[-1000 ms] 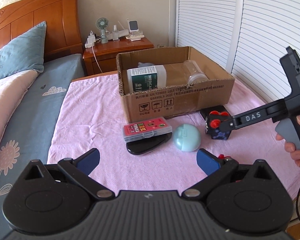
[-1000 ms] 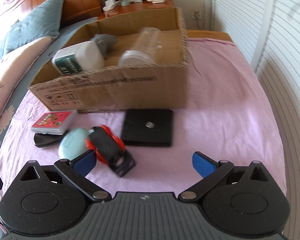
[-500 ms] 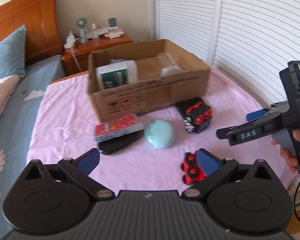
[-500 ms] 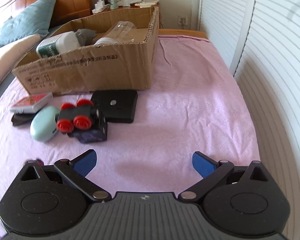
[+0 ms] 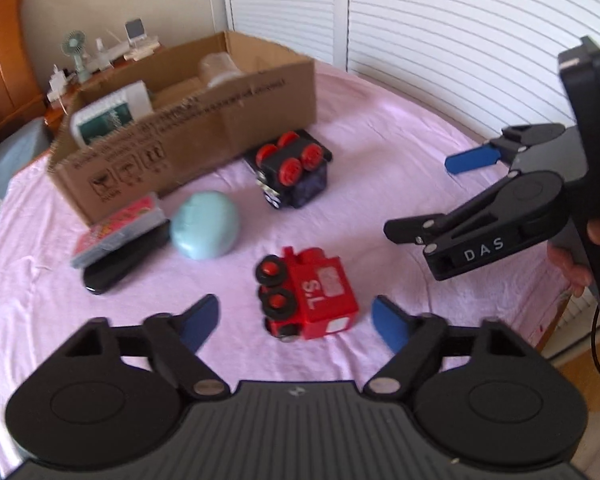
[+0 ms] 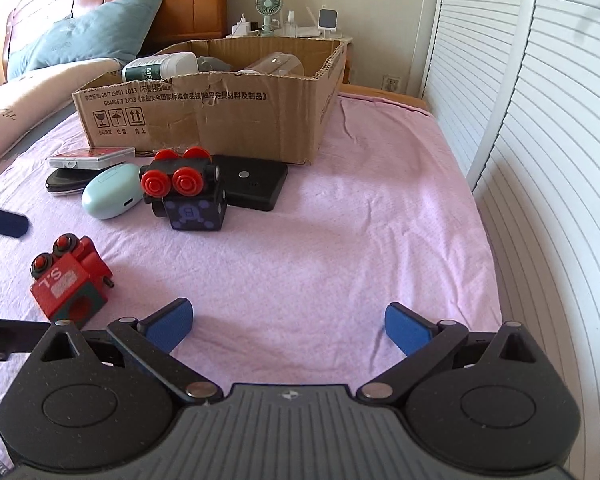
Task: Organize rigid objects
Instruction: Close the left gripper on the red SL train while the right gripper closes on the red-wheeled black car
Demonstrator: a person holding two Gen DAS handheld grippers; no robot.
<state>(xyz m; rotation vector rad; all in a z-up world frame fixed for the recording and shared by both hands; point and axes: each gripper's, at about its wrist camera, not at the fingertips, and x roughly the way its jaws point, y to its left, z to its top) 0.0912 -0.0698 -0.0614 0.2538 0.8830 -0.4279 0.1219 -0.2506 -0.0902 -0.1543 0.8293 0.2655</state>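
Observation:
A red toy train [image 5: 306,294] [image 6: 70,280] lies on its side on the pink cloth, between the open fingers of my left gripper [image 5: 296,318]. A black toy train with red wheels [image 5: 294,168] [image 6: 184,188] lies upside down near the cardboard box [image 5: 188,140] [image 6: 220,120]. A mint round case [image 5: 204,226] [image 6: 112,196], a red card case [image 5: 116,230] [image 6: 92,156] and a black flat case [image 6: 254,186] lie beside it. My right gripper [image 6: 288,326] [image 5: 432,196] is open and empty over bare cloth.
The box holds a white-and-green bottle [image 6: 160,66] and a clear jar [image 6: 274,66]. White louvred doors [image 6: 540,140] stand at the right. A nightstand with a small fan [image 6: 268,12] is behind the box. A blue pillow [image 6: 92,36] lies at the left.
My right gripper has let go of the black train and pulled back from it. My left gripper has swung right and moved up to the red train.

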